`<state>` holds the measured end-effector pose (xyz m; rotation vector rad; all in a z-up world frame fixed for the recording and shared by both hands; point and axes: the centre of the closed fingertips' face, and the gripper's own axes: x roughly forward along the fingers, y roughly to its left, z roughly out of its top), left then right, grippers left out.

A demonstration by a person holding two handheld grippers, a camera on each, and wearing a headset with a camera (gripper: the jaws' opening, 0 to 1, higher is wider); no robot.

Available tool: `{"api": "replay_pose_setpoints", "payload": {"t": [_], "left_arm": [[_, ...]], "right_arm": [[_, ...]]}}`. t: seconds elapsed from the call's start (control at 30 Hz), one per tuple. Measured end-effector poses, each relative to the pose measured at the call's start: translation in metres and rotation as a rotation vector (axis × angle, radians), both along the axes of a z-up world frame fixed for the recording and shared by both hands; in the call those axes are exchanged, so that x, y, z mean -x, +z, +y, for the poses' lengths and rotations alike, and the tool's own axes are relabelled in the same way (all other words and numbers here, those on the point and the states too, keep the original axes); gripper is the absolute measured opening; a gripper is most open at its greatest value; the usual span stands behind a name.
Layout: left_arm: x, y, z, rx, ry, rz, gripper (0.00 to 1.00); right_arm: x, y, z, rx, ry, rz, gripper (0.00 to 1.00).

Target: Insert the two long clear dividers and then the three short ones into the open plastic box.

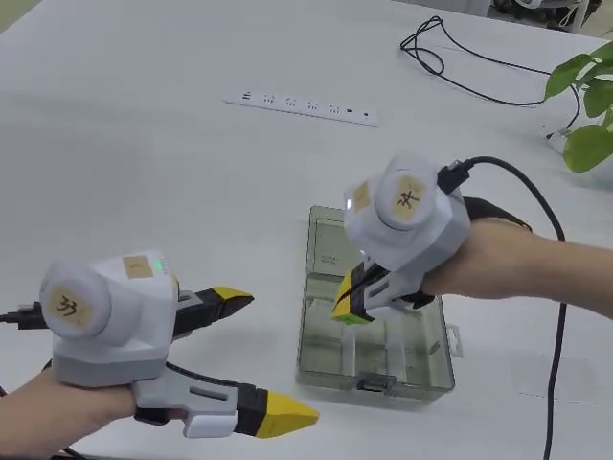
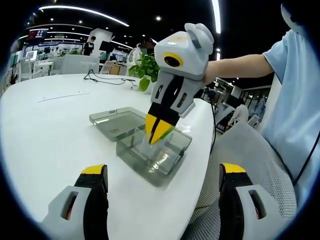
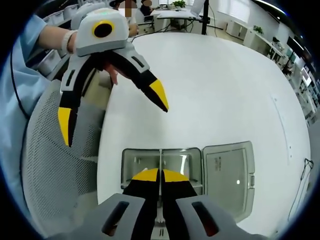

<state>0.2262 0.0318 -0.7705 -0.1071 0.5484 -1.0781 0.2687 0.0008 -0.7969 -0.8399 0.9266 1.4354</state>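
Right tool (image 3: 160,176) pinches thin clear plastic divider (image 3: 160,159) upright inside open clear plastic box (image 1: 308,335), likely aligning with slots. Left tool (image 1: 266,355) spread, empty, off to side over white desk (image 1: 192,192).

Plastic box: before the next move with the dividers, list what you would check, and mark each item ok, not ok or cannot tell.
1. The lid is open and lying flat next to the plastic box: ok.
2. The right gripper is shut on a clear divider: ok.
3. The divider is lined up over the inside of the box: ok.
4. The divider's ends sit in the wall slots: cannot tell.
5. The left gripper is open and apart from the box: ok.
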Motion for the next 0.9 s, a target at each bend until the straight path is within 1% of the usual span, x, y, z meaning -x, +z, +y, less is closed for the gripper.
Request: {"api": "replay_pose_setpoints", "payload": {"t": [0.03,0.43,0.5,0.57,0.67,0.7,0.87,0.9], "left_arm": [[0.000,0.000,0.000,-0.001,-0.001,-0.001,0.94],[0.002,-0.003,0.006,-0.003,0.009,0.011,0.93],[0.001,-0.003,0.006,-0.004,0.009,0.009,0.93],[0.001,-0.002,0.006,-0.004,0.009,0.007,0.93],[-0.001,-0.001,0.007,-0.003,0.014,0.005,0.92],[-0.002,-0.001,0.007,-0.003,0.016,0.002,0.92],[-0.002,0.000,0.007,-0.004,0.017,-0.001,0.92],[-0.003,0.000,0.007,-0.004,0.018,-0.001,0.92]], "right_arm": [[-0.001,-0.002,0.000,0.005,-0.011,0.003,0.01],[0.000,-0.014,0.003,0.029,-0.009,0.001,0.02],[0.000,-0.016,0.004,0.038,-0.006,0.000,0.02],[-0.001,-0.019,0.004,0.055,-0.024,0.001,0.02],[0.001,-0.024,0.005,0.078,-0.006,-0.018,0.02],[0.001,-0.025,0.005,0.081,0.000,-0.022,0.02],[0.000,-0.028,0.003,0.087,-0.012,-0.021,0.02],[0.000,-0.027,0.003,0.087,-0.026,-0.020,0.01]]}}
